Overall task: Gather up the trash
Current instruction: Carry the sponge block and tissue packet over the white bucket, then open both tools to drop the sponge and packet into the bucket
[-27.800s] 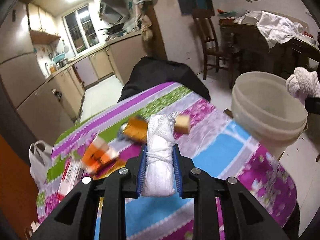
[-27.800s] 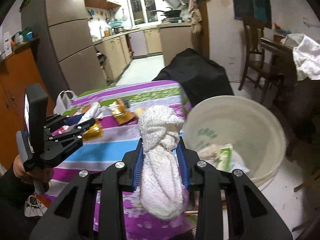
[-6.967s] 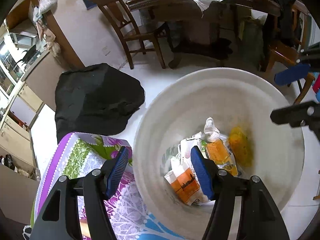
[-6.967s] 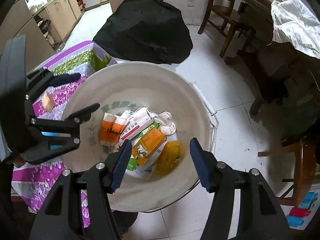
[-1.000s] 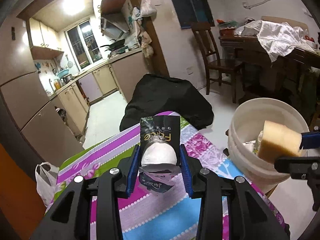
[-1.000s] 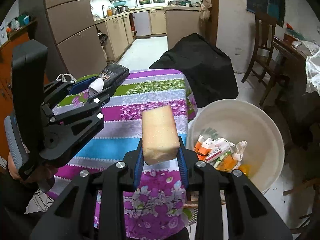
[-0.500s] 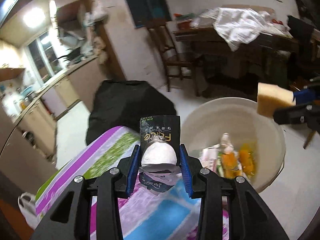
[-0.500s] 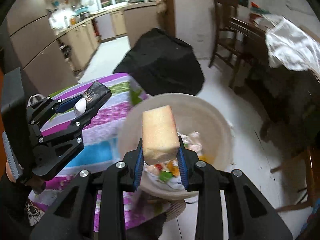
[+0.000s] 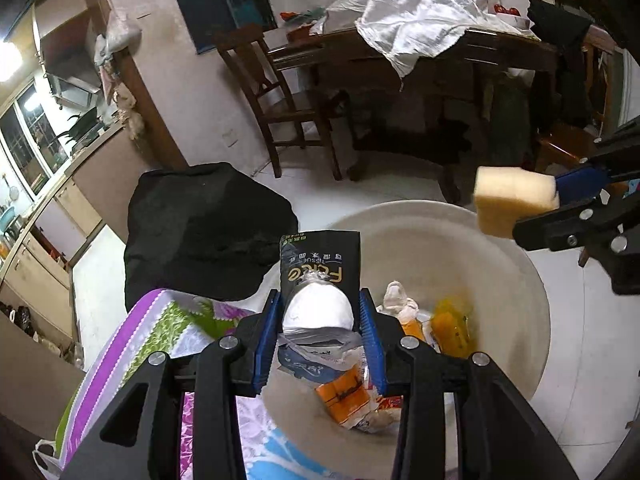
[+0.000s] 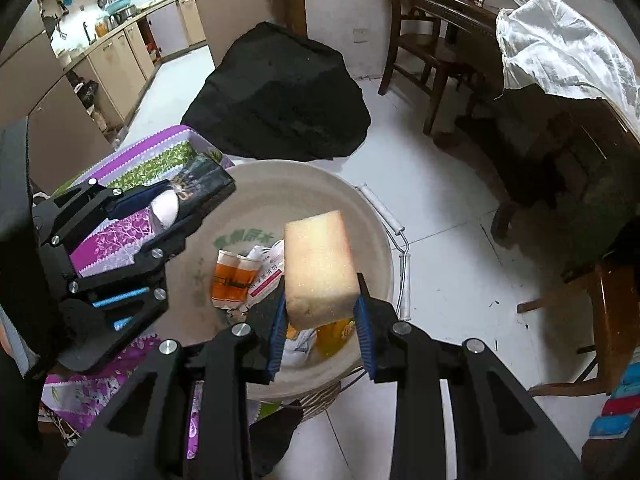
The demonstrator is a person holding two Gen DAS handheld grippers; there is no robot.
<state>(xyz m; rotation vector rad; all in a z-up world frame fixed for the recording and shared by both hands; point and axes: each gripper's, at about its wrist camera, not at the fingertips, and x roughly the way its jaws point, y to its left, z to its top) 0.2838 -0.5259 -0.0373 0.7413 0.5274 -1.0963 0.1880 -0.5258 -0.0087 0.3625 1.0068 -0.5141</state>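
Above wide cream plastic bucket (image 10: 376, 216) of wrappers | right gripper (image 10: 320, 316) clamps yellow foam sponge block (image 10: 318, 264) over centre | left gripper (image 9: 318, 320) pinches black tissue packet (image 9: 320, 264) over near rim | risk: packet released there may fall outside

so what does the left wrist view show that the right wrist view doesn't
Only the left wrist view: the printed face of the black tissue pack with white tissue bulging out, clamped in the left claw, and the kitchen window. Only the right wrist view: the bucket's wire handle and green lettering on its inner wall. Both: the white bucket with wrappers inside, the yellow sponge in the right claw, the black bag and the wooden chair.
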